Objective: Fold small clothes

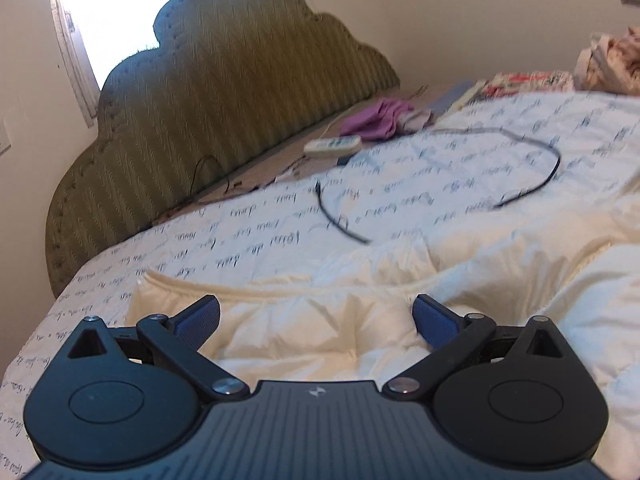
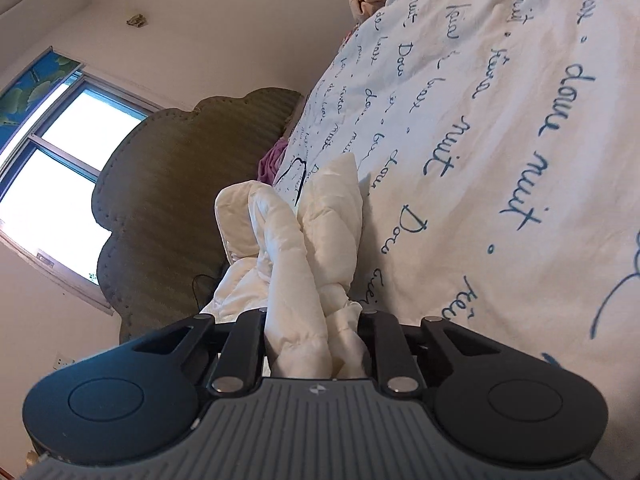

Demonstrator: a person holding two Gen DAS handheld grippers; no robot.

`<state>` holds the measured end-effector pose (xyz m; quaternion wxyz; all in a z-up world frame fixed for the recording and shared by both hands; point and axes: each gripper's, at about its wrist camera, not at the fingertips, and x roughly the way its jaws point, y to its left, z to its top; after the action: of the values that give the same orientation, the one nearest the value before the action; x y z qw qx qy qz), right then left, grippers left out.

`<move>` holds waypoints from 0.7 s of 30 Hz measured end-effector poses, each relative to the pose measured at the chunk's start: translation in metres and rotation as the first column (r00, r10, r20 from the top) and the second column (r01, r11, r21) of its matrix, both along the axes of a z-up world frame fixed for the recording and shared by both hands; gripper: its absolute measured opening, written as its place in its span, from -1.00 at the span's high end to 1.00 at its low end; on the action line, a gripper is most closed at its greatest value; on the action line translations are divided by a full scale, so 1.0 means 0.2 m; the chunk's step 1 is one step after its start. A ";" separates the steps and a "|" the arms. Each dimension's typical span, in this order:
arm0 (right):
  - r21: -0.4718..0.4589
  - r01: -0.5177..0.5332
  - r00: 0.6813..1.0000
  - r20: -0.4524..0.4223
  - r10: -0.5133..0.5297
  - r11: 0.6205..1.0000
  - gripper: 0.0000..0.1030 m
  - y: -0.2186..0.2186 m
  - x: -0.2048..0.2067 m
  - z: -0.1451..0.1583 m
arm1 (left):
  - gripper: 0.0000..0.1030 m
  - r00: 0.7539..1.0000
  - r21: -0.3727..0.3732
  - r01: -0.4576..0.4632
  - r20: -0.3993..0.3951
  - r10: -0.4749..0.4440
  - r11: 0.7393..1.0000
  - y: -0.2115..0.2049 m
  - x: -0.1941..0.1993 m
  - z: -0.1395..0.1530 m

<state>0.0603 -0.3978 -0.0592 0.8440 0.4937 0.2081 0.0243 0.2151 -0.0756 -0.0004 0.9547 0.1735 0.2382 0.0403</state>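
— On the bed, over the script-printed quilt (image 1: 280, 216), where does the cream padded garment (image 1: 320, 332) lie?

— Spread just ahead of the left gripper (image 1: 316, 322), whose blue pads (image 1: 198, 320) stand wide apart, gripping nothing. The garment's rounded edge sits right between and beyond them.

— And the right gripper (image 2: 316, 332)?

— Its jaws are clamped on a bunched fold of the same cream garment (image 2: 296, 248), which rises in puffy ridges straight out from between the fingers.

— So which step is this?

— I'd judge the first fold: one end gripped, the other not yet taken. Next the left should close on the near edge, then both carry the fabric over evenly.

— Anything in the way?

— A black cable (image 1: 520, 196) and a remote (image 1: 332, 146) lie well beyond.
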 end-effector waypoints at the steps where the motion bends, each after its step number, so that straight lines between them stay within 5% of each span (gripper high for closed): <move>1: -0.017 -0.003 1.000 -0.003 0.003 1.000 0.61 0.00 0.01 0.01 | -1.00 1.000 0.012 -0.007 0.014 0.007 1.000 -0.02 0.01 0.01; 4: -0.035 -0.034 0.999 -0.021 0.033 0.999 0.46 0.01 0.04 0.04 | -1.00 0.998 0.055 -0.044 -0.032 0.046 0.998 -0.06 0.10 -0.05; 5: -0.035 -0.044 0.998 -0.041 0.043 0.998 0.24 0.01 0.06 0.04 | -1.00 0.997 0.042 -0.051 -0.055 0.053 0.998 -0.05 0.12 -0.08; 6: -0.028 -0.052 0.997 -0.057 0.050 0.998 -0.19 0.02 0.07 0.04 | -1.00 0.997 0.017 -0.057 -0.059 0.058 0.998 -0.04 0.13 -0.10; 8: 0.002 -0.042 0.998 -0.046 0.042 0.999 -0.33 0.02 0.06 0.01 | -1.00 0.997 -0.049 -0.062 -0.057 0.059 0.997 0.01 0.12 -0.12; 10: -0.003 -0.023 0.998 -0.050 0.023 1.000 -0.10 0.02 0.05 0.00 | -1.00 0.996 -0.097 -0.063 -0.066 0.057 0.993 0.05 0.13 -0.14; 12: 0.017 -0.008 0.999 -0.054 0.009 1.000 0.36 0.02 0.02 -0.02 | -1.00 0.996 -0.128 -0.063 -0.072 0.054 0.990 0.07 0.13 -0.15; 21: -0.068 -0.020 0.998 0.064 0.024 0.997 0.52 0.13 -0.02 0.24 | -1.00 0.998 -0.126 -0.057 -0.038 0.053 0.990 0.07 0.10 -0.19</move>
<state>0.0565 -0.3722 -0.0103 0.8662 0.4616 0.1866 0.0427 0.2357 -0.0612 -0.0393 0.9581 0.1065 0.2616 0.0482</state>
